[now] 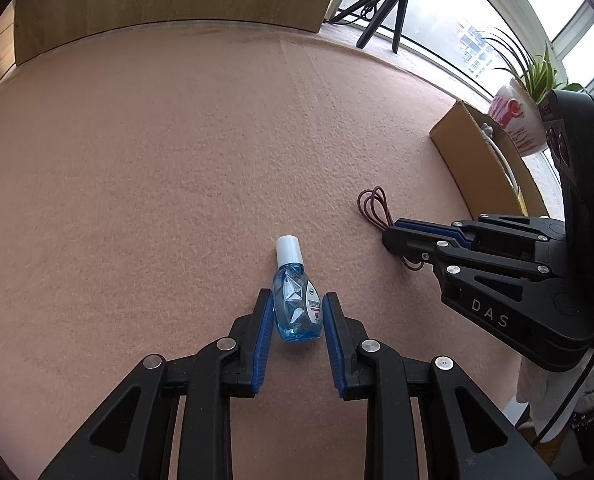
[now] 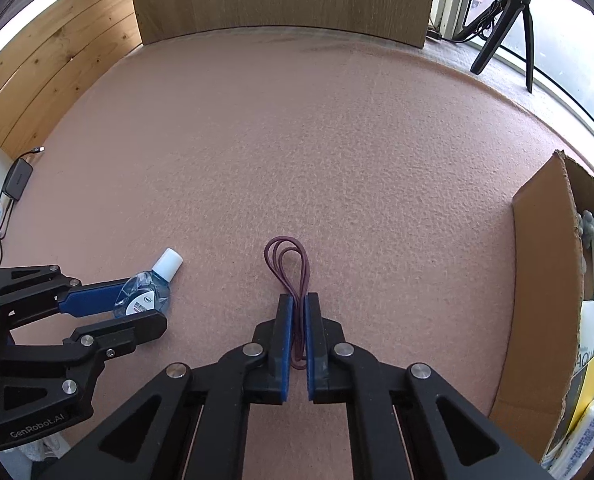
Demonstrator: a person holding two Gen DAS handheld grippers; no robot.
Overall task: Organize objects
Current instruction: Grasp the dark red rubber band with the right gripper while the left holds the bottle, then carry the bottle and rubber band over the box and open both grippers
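Left wrist view: left gripper (image 1: 297, 300) has its jaws clenched on the lower body of a small clear blue bottle (image 1: 295, 309) with white cap and printed label, lying on the pink felt counter (image 1: 157, 180), cap pointing away; right gripper (image 1: 393, 236) sits just right of it over a dark red elastic band (image 1: 371, 208). Right wrist view: right gripper (image 2: 299, 300) jaws are pinched tight on the doubled elastic band (image 2: 287, 264), loops lying flat ahead, cardboard box (image 2: 541, 280) at right.

Both wrist cameras look steeply down, close over one pink mat (image 1: 177, 200) (each seeing the other).
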